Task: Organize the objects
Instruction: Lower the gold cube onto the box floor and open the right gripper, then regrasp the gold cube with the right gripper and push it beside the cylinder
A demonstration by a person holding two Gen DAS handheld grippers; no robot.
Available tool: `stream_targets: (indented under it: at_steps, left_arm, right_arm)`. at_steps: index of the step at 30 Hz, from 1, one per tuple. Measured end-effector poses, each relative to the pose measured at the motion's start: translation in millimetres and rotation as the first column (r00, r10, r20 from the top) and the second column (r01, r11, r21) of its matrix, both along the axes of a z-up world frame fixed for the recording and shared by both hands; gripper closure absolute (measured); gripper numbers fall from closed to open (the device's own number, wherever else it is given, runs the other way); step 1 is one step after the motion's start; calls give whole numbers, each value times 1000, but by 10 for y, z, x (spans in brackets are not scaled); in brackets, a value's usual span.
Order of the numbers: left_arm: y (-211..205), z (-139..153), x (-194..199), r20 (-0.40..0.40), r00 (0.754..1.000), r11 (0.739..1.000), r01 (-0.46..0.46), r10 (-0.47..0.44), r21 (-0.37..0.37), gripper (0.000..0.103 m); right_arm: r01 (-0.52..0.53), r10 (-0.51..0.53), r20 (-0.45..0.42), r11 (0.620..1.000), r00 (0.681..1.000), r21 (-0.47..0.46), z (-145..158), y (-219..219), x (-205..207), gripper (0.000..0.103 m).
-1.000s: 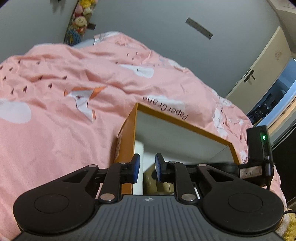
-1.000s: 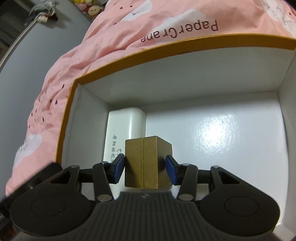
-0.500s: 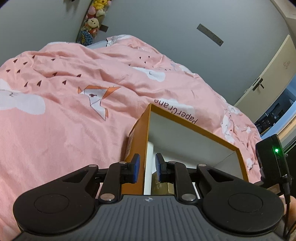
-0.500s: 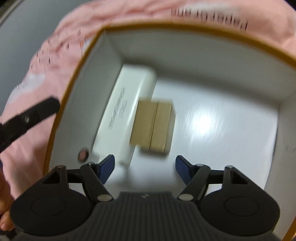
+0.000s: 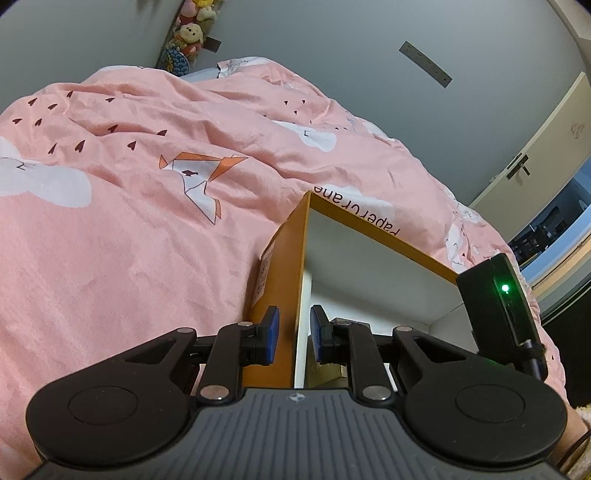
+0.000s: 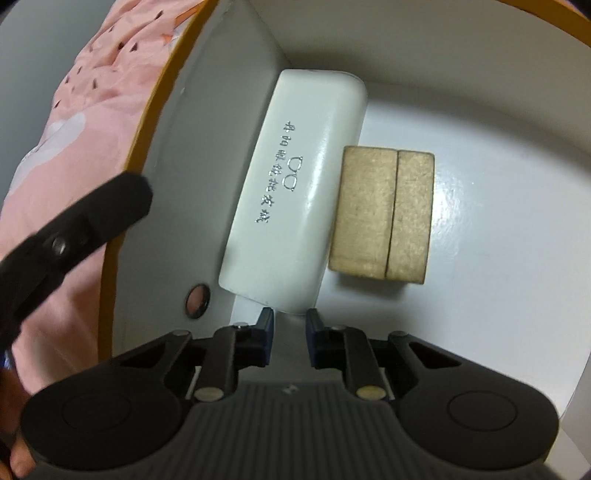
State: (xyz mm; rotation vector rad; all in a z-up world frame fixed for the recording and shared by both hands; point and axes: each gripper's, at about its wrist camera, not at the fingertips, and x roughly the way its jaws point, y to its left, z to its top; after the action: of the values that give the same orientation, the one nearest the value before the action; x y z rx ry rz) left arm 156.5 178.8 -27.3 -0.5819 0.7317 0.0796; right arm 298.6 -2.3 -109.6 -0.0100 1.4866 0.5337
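An orange box (image 5: 280, 280) with a white inside lies on the pink bed cover. My left gripper (image 5: 293, 334) is shut on the box's left wall, one finger outside and one inside. In the right wrist view a white glasses case (image 6: 295, 192) lies along the box's left wall (image 6: 207, 166), and a tan wooden block (image 6: 384, 214) lies flat on the box floor beside it. My right gripper (image 6: 290, 338) hovers above the near end of the case, its jaws nearly closed and empty.
The pink duvet (image 5: 129, 206) spreads all around the box. A grey wall, stuffed toys (image 5: 188, 33) and a cream door (image 5: 535, 155) stand beyond the bed. The left gripper's arm (image 6: 66, 236) crosses the box's left rim in the right wrist view.
My right gripper let go of the tan block, which now lies on the box floor, then drew back, shifted left over the case and closed. The left gripper kept its hold.
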Motion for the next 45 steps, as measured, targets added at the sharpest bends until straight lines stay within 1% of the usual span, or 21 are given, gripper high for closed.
stream_targets:
  at_steps: [2,6,8,10,13,14,16,18,19,20,23,25,27,28,29,30,32,35,37,40,45]
  left_arm:
    - [-3,-5,1,-1,1000,1000,1,-1,-1,82]
    - [-15,-13,-2,-4,1000,1000,5,-5,-3,82]
    - [-17,-8,-7,-3,1000,1000,4,-4,-2,82]
    - [-19,-6,-7,-2,1000,1000,2,-2,-3,82]
    - [-30,-10,-2,-3,1000,1000,2,-2,-4,82]
    - [-34,-11,-1,-5,1000,1000,2,-2,-1,82]
    - [-54,-6,1,-12,1000,1000,-4,4,12,82]
    - [-76,2,3,-19,1000,1000,-10,10,25,82]
    - [-86,5,2,-23,1000,1000,-14,15,28,82]
    - [-93,7,3,-27,999,999,-20,21,30,82]
    - [-127,13,-6,-44,998,997,-49,51,55,82]
    - [-156,18,-20,-47,997,995,-60,64,79,82]
    - [-170,12,-30,-49,997,995,-62,66,79,82]
    - [-168,5,-34,-51,997,995,-61,65,74,82]
    - [-168,2,-39,-51,997,995,-62,65,72,82]
    - [-171,2,-42,-52,996,995,-62,66,75,82]
    - [-180,6,-46,-51,996,995,-63,67,81,82]
    - [-189,12,-49,-45,997,996,-58,61,73,82]
    - [-198,11,-50,-44,997,996,-53,56,70,82]
    - [-211,16,-54,-45,998,996,-50,53,68,82]
    - [-215,22,-60,-48,997,997,-49,52,65,82]
  right_arm:
    - [7,-7,48,1000,999,-3,25,5,-8,84]
    - [-1,0,52,1000,999,7,23,2,-29,83]
    - [-21,19,71,1000,997,20,95,-20,-71,80]
    - [-41,36,109,998,993,42,245,-69,-137,80]
    - [-59,43,219,996,975,66,527,-197,-220,69]
    - [-58,39,255,996,966,67,596,-241,-227,63]
    - [-47,30,339,998,940,40,717,-305,-216,61]
    - [-30,30,399,1000,916,-5,757,-329,-143,49]
    - [-15,23,408,1000,912,-24,753,-359,-109,48]
    - [-6,19,405,999,914,-35,727,-348,-45,47]
    - [1,11,353,999,936,-34,583,-276,106,45]
    - [-3,18,349,999,937,-45,516,-220,109,45]
    - [-7,31,358,998,933,-68,436,-161,127,47]
    - [-11,36,355,997,934,-72,405,-160,141,51]
    - [-15,36,344,998,938,-64,391,-164,140,55]
    - [-18,38,341,998,939,-62,396,-175,133,55]
    - [-43,66,333,996,940,-77,409,-195,87,55]
    - [-128,155,308,986,939,-104,420,-241,-16,55]
    - [-216,243,287,969,926,-123,427,-257,-91,55]
    - [-327,361,273,931,892,-163,432,-241,-186,56]
    - [-441,489,257,870,834,-221,443,-192,-209,56]
